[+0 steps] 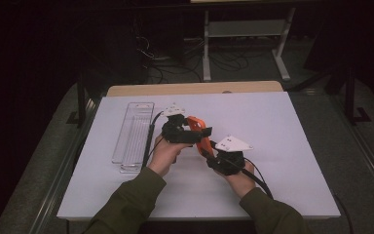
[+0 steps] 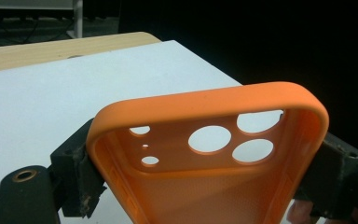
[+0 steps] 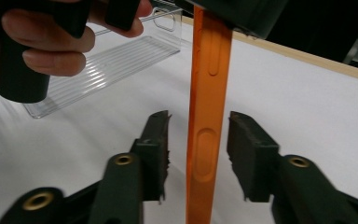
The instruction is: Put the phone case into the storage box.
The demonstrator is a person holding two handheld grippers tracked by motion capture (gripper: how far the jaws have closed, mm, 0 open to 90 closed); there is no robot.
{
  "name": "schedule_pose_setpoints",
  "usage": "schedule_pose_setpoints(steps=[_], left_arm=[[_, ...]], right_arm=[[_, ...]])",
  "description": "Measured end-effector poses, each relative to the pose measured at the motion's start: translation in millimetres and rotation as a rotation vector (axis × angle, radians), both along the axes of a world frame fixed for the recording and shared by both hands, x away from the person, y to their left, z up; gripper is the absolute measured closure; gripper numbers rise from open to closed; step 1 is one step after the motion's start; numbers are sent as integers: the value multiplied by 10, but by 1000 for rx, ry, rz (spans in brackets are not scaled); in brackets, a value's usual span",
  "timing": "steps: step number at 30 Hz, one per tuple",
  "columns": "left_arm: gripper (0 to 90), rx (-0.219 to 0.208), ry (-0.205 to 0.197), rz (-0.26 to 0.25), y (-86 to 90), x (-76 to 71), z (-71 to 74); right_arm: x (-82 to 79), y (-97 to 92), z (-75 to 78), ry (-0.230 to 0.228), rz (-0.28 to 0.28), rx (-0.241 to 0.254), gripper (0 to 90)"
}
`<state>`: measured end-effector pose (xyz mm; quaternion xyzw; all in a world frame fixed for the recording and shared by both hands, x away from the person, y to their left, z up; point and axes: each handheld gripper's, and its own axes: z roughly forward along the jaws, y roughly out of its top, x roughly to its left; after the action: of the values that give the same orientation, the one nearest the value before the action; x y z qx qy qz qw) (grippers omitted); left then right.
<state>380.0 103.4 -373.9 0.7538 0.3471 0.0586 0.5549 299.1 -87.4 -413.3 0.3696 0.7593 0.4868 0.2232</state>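
Two grippers met over the orange phone case [image 1: 200, 135], which was held in the air above the white table [image 1: 282, 146], to the right of the clear tray [image 1: 132, 136]; the left gripper [image 1: 195, 132] was clamped on the case across its width, both pads pressing its sides; the right gripper [image 3: 198, 156] stood open, its pads apart from the case's thin edge that ran between them. I judged this a hand-over from right to left; next, the right gripper should draw back without catching the case.
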Motion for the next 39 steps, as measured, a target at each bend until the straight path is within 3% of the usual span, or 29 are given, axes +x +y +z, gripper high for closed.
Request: schedule_pose_setpoints(steps=[3, 12, 20, 39], left_arm=[[142, 1, -3, -2, -2, 4, 0], [142, 11, -3, -11, -17, 14, 2], [142, 4, -3, -8, 7, 34, 8], [143, 5, -5, 9, 87, 57, 57]], right_arm=[[7, -21, 13, 20, 21, 17, 470], [59, -104, 11, 85, 62, -14, 236], [112, -195, -2, 59, 127, -12, 30], [159, -455, -33, 99, 148, -85, 13]])
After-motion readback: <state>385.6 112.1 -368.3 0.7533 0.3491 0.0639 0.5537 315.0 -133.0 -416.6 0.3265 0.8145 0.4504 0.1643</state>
